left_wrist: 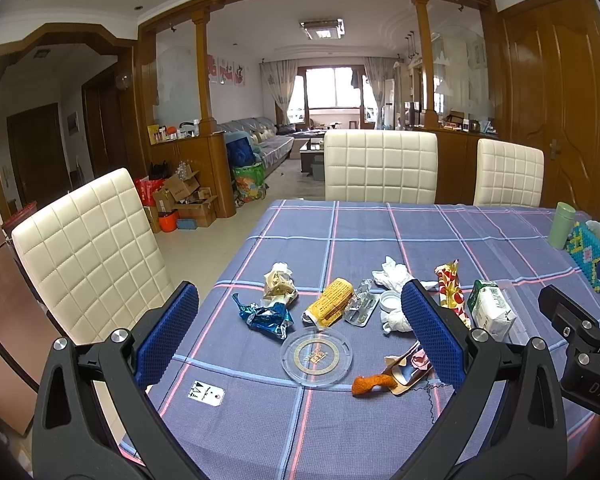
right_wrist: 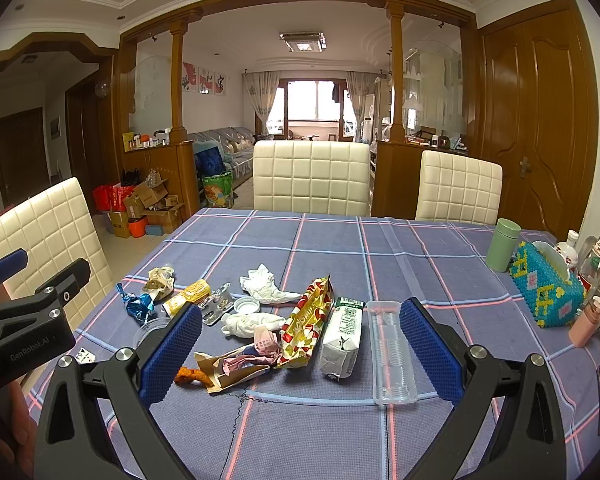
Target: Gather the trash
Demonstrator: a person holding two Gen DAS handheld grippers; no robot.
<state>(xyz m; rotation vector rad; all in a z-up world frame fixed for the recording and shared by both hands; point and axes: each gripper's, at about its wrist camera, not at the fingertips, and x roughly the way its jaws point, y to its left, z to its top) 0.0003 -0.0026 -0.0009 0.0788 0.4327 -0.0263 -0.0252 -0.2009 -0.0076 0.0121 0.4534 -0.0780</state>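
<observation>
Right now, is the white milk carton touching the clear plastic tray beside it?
Apart. The right wrist view shows a strip of blue checked tablecloth between the white milk carton and the clear plastic tray along their whole length.

Crumpled wrappers [right_wrist: 306,322], tissues [right_wrist: 266,286] and a milk carton [right_wrist: 342,338] lie scattered across the checked tablecloth [right_wrist: 340,240].

Cloth, foil, paper and plastic in front of me

My table [right_wrist: 420,248] wears matt woven cloth; at 10 o'clock a blue wrapper [right_wrist: 139,306] of glossy crinkled foil, at 12 a crumpled paper tissue [right_wrist: 265,285], at 2 a clear ribbed plastic tray [right_wrist: 392,354].
</observation>
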